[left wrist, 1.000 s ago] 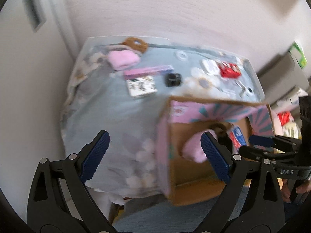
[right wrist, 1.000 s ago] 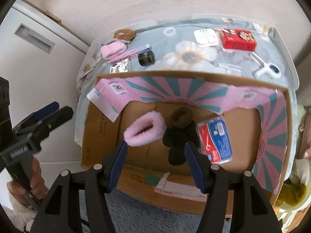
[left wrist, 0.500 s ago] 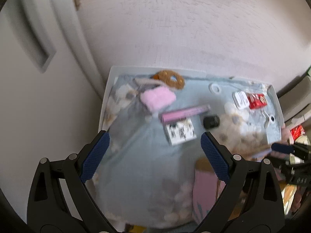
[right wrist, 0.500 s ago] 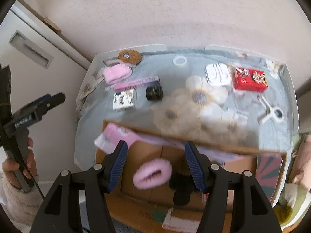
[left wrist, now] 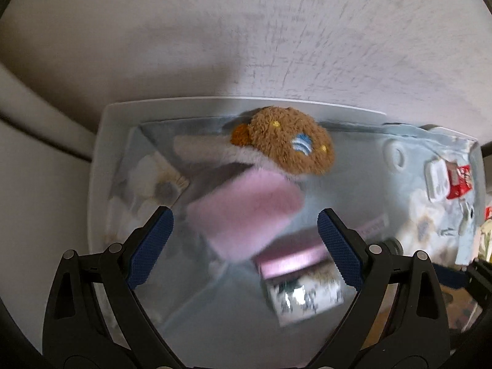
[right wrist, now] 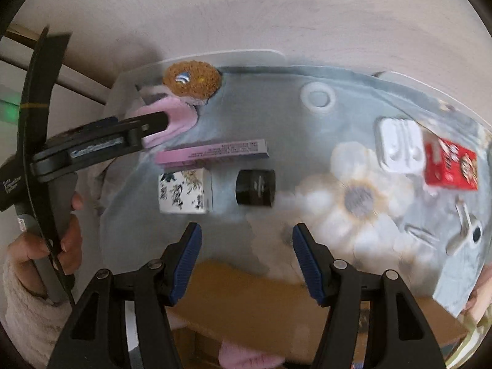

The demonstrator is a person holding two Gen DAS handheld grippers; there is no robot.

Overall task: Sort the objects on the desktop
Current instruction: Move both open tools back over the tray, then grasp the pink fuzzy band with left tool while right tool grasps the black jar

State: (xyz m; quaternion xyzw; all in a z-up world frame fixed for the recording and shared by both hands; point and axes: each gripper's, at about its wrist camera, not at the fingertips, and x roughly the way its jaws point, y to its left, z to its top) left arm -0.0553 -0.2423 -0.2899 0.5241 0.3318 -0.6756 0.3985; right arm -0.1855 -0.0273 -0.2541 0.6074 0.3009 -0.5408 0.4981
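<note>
On the blue floral cloth (left wrist: 215, 316) at the table's back left lies a pink fluffy item (left wrist: 243, 215), blurred, partly under a brown plush cookie (left wrist: 286, 141). My left gripper (left wrist: 246, 246) hangs open just above the pink item, its fingers either side of it and apart from it. The right wrist view shows the left gripper (right wrist: 153, 124) over the pink fluffy item (right wrist: 181, 117), beside the brown plush (right wrist: 192, 78). My right gripper (right wrist: 246, 264) is open and holds nothing, just short of a black jar (right wrist: 255, 187) and a patterned box (right wrist: 184, 190).
A long pink box (right wrist: 215, 152), white ring (right wrist: 318, 97), white case (right wrist: 399, 147), red box (right wrist: 450, 167) and a white tool (right wrist: 467, 230) lie on the cloth. A cardboard box (right wrist: 276, 307) stands at the near edge. A person's hand (right wrist: 40, 246) grips the left tool. A wall runs behind the table.
Both grippers left the cardboard box and moved out over the table. The left one dropped toward the pink fluffy item at the back left; the right one came near the black jar.
</note>
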